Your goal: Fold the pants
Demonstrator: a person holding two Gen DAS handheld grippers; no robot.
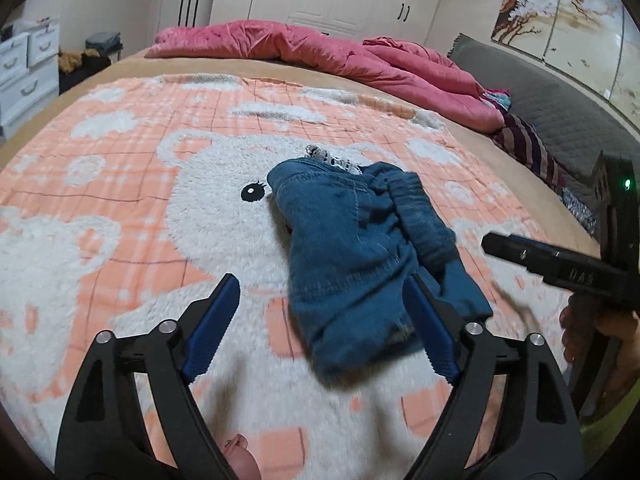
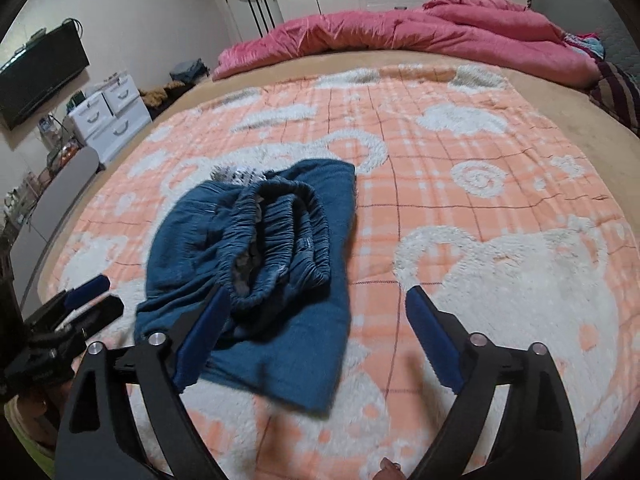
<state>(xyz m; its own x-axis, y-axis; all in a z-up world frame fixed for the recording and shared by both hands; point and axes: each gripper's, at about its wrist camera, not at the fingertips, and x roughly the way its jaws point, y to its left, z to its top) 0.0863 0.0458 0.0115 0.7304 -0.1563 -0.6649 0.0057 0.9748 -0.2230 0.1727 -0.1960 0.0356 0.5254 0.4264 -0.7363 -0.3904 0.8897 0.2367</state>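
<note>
Blue denim pants (image 1: 360, 248) lie folded in a compact bundle on the peach-and-white fleece blanket (image 1: 120, 200). In the right wrist view the pants (image 2: 256, 256) show the gathered elastic waistband on top. My left gripper (image 1: 322, 304) is open and empty, its right finger beside the near edge of the bundle. My right gripper (image 2: 316, 312) is open and empty, its left finger over the bundle's near edge. The right gripper's body (image 1: 560, 264) shows at the right of the left wrist view; the left gripper's fingers (image 2: 88, 300) show at the left of the right wrist view.
A pink quilt (image 1: 320, 52) lies bunched along the far side of the bed. A striped cushion (image 1: 524, 144) and grey headboard (image 1: 560, 92) are at the right. White drawers (image 2: 108, 116) and a wall TV (image 2: 36, 76) stand left of the bed.
</note>
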